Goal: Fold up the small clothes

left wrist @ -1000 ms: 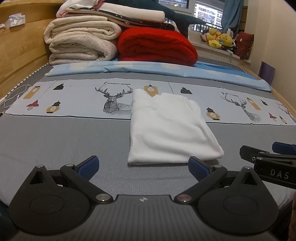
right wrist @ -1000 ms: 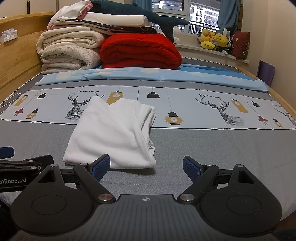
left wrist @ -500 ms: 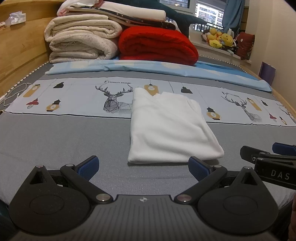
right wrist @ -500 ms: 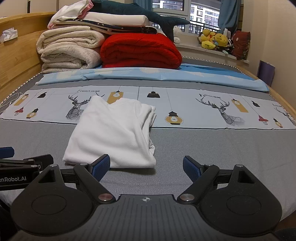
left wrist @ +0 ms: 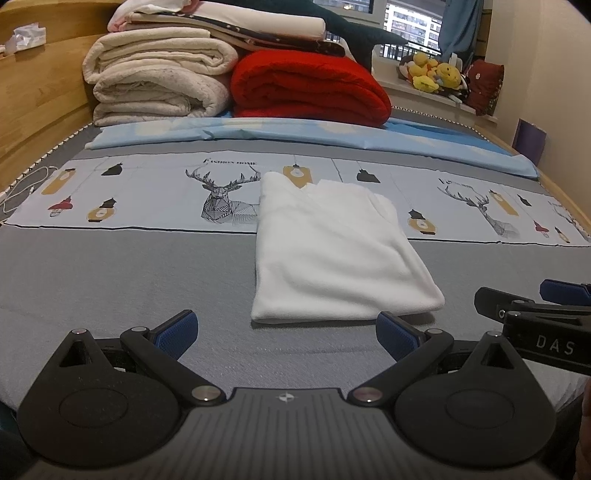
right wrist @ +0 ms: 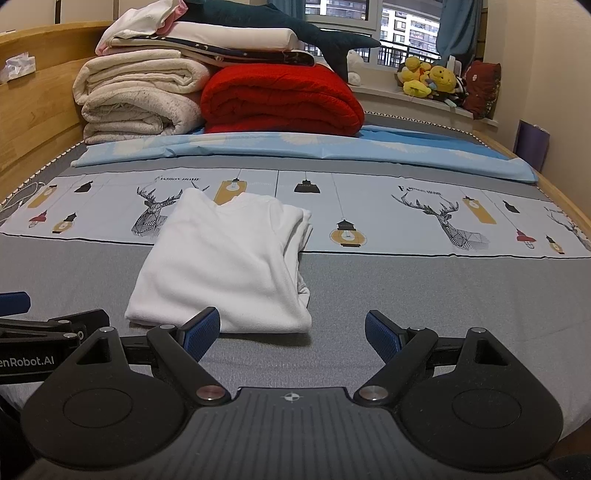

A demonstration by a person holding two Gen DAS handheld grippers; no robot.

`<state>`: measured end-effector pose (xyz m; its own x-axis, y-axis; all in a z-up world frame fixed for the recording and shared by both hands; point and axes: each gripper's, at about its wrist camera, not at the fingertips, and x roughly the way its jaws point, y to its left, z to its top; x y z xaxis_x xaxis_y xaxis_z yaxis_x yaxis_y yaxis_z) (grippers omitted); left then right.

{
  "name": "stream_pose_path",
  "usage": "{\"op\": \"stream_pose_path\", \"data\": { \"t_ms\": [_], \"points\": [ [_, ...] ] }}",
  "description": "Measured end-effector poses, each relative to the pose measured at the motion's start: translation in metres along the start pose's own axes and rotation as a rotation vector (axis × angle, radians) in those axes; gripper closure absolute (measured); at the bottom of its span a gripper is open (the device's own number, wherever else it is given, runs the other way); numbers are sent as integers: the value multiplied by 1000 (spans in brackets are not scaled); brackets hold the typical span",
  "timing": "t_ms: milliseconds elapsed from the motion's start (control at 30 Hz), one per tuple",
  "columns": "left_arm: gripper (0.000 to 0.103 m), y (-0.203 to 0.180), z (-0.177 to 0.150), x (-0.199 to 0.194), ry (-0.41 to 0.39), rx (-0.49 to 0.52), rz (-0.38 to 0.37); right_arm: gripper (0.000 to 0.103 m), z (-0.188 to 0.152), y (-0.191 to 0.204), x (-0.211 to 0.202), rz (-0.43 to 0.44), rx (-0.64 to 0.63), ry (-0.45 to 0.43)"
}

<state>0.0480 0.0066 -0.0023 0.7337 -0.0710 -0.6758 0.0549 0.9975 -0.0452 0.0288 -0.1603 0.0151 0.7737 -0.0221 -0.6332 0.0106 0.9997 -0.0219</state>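
At the far end of the bed (left wrist: 110, 280), a stack of cream blankets (left wrist: 159, 81) is seen beside a folded red quilt (left wrist: 306, 88), with further folded linens (left wrist: 240, 22) and a dark plush shark (right wrist: 295, 31) piled on top of them. A light blue sheet (left wrist: 295, 138) is spread in front of these, and nearer the cameras a printed panel with deer and lantern motifs (right wrist: 369, 210) is laid across the grey cover. Yellow plush toys (right wrist: 424, 77) are lined up on the window sill at the right, and a wooden headboard (left wrist: 40, 92) is seen at the left. The white folded garment (left wrist: 332, 251) is laid flat on the bed, partly on the printed panel and partly on the grey cover, and nothing is placed between it and the grippers. The left gripper (left wrist: 284, 332) is held just short of the garment's near edge with its blue-padded fingers (left wrist: 175, 332) spread wide apart; nothing is gripped by it and the cloth is not touched. The right gripper (right wrist: 291, 332) is likewise held wide open and empty, its left finger pad (right wrist: 201, 330) being seen in front of the garment's near hem, though contact cannot be confirmed there. Each gripper is seen at the edge of the other's view, side by side above the grey cover.
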Motion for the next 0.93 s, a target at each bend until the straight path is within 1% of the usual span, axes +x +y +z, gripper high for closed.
{"op": "stream_pose_path", "data": {
  "t_ms": [933],
  "points": [
    [1,-2,-2,1,-9,18,-11,17,-3,-4,2,6,-6,5]
  ]
}}
